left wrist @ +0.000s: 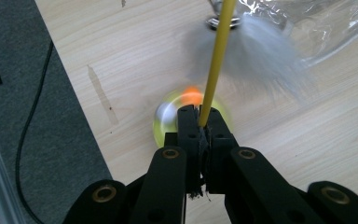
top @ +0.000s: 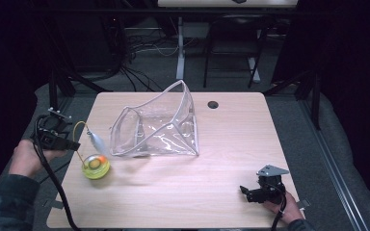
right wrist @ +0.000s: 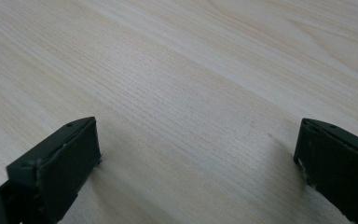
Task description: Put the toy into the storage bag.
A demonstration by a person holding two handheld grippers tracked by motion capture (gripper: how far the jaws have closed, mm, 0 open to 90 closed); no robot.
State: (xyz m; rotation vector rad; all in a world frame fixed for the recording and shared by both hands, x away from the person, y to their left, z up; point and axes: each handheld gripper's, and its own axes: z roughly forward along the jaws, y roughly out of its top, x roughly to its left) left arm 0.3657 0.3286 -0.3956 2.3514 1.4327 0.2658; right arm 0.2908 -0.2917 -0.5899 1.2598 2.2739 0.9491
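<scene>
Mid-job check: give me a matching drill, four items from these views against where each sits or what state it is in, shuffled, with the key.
1. left gripper
2. right gripper
3. clear zip pouch
4. yellow round toy base

a. lying open at mid-table
b. jaws wide apart over bare wood
c. on the table near its left edge
d. shut on the yellow wand

Pairs: 1-d, 2-b, 3-a, 4-c

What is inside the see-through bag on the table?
The clear bag looks empty: through its plastic walls you see just the wooden table. The yellow round toy with its grey feather sits outside, beside it. Shiny creases blur the bag's bottom corners.
</scene>
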